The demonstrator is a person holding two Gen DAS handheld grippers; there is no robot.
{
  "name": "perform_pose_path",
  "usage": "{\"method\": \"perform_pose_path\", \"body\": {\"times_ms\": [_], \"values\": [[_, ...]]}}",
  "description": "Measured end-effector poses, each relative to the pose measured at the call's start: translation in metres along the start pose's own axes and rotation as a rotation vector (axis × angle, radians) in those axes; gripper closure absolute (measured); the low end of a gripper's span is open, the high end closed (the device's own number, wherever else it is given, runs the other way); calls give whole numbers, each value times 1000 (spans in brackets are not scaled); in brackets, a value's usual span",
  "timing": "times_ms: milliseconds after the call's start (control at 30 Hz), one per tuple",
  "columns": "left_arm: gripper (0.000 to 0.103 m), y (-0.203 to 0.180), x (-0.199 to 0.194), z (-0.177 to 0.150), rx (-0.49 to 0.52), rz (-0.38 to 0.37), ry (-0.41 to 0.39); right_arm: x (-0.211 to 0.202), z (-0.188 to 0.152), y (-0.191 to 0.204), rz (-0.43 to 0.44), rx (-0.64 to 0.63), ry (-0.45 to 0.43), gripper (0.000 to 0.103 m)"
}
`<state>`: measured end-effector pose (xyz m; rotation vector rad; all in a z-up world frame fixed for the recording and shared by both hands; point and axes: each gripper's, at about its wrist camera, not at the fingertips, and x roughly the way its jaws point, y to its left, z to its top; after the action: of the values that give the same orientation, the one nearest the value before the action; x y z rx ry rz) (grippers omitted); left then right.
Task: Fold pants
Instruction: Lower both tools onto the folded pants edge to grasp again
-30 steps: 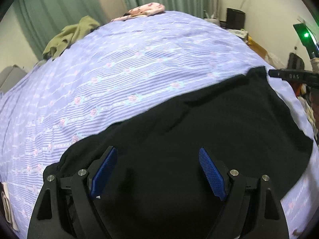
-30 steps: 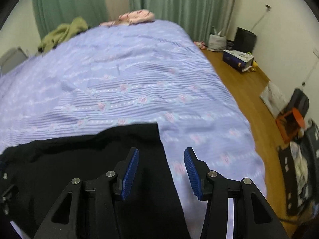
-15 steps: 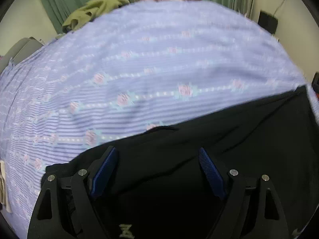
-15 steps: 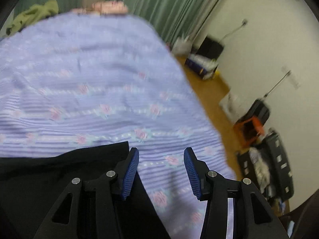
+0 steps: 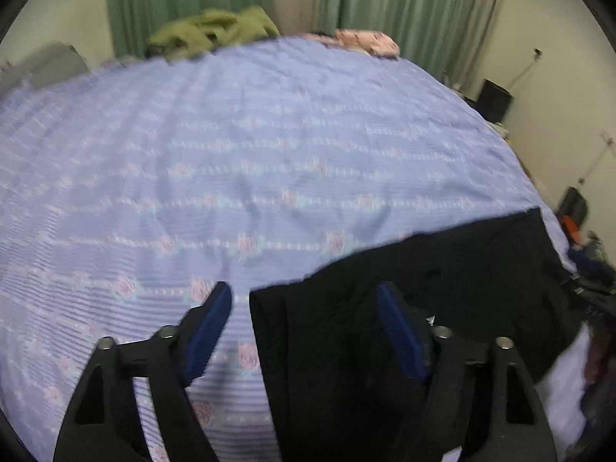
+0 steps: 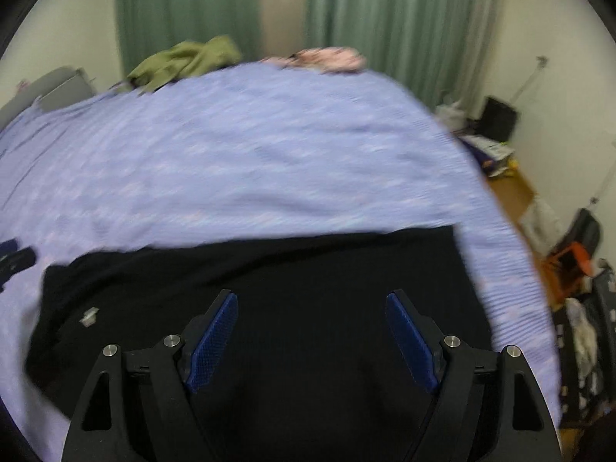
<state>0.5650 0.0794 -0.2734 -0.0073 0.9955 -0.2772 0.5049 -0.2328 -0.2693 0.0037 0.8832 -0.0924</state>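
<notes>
Black pants (image 5: 442, 288) lie flat on the lilac floral bedspread (image 5: 269, 134) at its near edge, long axis running across both views parallel to that edge. Left gripper (image 5: 304, 331), jaws closing but apart and pinching nothing, straddles the pants' left end, one blue pad over bedspread, the other over cloth. Right gripper (image 6: 312, 338), jaws opening and empty, hangs over the pants' middle, so the left is judged nearer an edge to lift.

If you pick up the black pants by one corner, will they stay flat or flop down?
The black pants would probably flop: they lie limp and creased on the bedspread. Likely light, thin cloth. Unlikely to slip, since the cover looks textured.
</notes>
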Motion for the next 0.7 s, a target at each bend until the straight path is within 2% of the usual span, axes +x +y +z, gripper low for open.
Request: {"method": "perform_pose_path", "body": {"times_ms": [67, 133, 267, 367, 467, 533, 633, 700], "values": [[47, 7, 11, 1, -15, -53, 41, 4, -7, 22, 52, 0, 22, 23], [54, 13, 20, -3, -39, -110, 72, 7, -13, 40, 72, -14, 20, 23], [63, 25, 35, -5, -115, -196, 106, 10, -20, 59, 75, -32, 42, 23], [63, 34, 53, -6, -196, -302, 162, 10, -20, 64, 68, -28, 46, 23], [61, 38, 65, -6, -237, -328, 191, 6, -18, 71, 60, -24, 35, 23], [63, 43, 70, -6, -271, -348, 195, 5, -16, 77, 55, -25, 26, 23], [87, 47, 66, -7, -272, -330, 168, 6, -15, 85, 54, -26, 22, 24], [92, 46, 53, -7, -255, -329, 122, 5, -14, 92, 58, -32, 19, 26]]}}
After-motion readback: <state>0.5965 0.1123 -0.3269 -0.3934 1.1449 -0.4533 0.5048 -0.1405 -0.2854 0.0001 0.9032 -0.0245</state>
